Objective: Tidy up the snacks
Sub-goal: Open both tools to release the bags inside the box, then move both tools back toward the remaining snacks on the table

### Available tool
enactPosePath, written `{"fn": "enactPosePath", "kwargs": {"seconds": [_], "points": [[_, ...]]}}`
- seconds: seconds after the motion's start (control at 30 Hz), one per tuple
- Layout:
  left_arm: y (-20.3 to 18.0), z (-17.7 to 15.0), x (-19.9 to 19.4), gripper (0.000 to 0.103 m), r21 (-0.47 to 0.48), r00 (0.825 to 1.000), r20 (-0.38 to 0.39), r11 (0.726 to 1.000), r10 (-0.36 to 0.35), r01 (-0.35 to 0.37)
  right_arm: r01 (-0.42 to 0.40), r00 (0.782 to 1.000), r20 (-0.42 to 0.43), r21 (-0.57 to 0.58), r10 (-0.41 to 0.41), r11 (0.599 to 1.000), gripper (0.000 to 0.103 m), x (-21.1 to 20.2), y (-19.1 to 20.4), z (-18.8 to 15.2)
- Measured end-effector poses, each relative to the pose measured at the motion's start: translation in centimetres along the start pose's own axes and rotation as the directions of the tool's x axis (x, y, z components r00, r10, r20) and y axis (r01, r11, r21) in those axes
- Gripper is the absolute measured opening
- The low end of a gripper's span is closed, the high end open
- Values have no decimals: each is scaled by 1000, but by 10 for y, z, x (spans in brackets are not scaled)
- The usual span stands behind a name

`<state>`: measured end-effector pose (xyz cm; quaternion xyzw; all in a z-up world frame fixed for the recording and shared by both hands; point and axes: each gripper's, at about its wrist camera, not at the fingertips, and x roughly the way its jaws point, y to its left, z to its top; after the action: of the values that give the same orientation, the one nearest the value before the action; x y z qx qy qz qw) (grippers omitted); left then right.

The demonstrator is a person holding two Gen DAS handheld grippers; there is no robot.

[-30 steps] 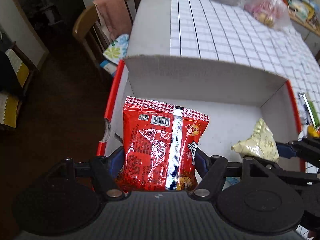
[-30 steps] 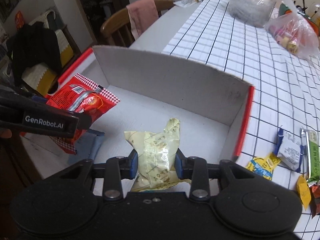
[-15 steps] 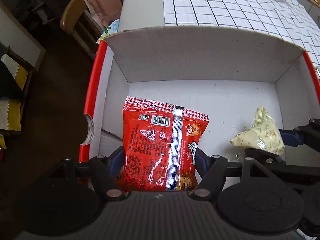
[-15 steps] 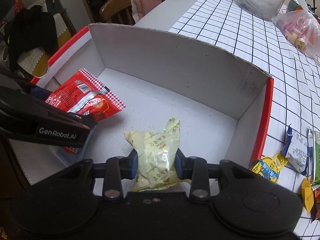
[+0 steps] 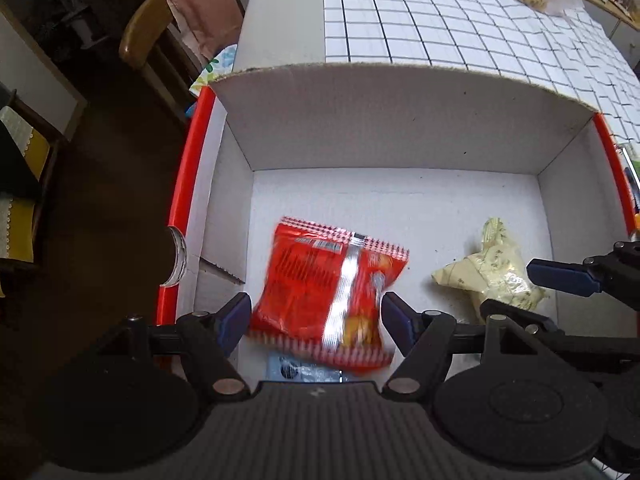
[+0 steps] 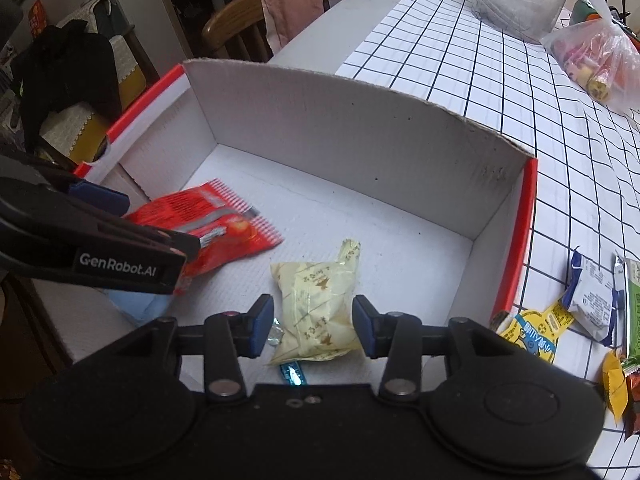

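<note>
"GenRobot.AI" is printed in white on the left tongs (image 6: pixel 120 216). They stand spread, the blurred red snack packet (image 5: pixel 332 292) between the pads but clear of them, over the floor of the white cardboard box (image 5: pixel 400 128). The right tongs (image 6: pixel 313 326) are opening around the pale yellow packet (image 6: pixel 320 304), untouched, lying in the same box. The box sits on a counter (image 6: pixel 460 64) under a black-gridded white cloth; a wooden chair (image 6: pixel 236 24) stands behind it.
</note>
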<state>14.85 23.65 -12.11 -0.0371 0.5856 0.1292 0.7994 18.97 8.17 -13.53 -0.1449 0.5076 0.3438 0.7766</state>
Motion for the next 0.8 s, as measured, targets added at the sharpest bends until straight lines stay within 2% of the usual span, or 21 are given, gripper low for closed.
{"fn": "enactPosePath", "kwargs": {"seconds": [0.43, 0.67, 0.8], "points": [[-3, -15, -44, 71, -17, 992, 109, 998, -66, 68, -20, 996, 92, 30, 17, 999, 57, -48, -8, -8], [-13, -25, -73, 71, -18, 977, 189, 994, -101, 106, -24, 985, 170, 44, 16, 999, 69, -84, -21, -20], [-23, -33, -93, 71, -17, 961, 258, 994, -103, 111, -24, 972, 233, 39, 15, 999, 76, -109, -29, -28]]}}
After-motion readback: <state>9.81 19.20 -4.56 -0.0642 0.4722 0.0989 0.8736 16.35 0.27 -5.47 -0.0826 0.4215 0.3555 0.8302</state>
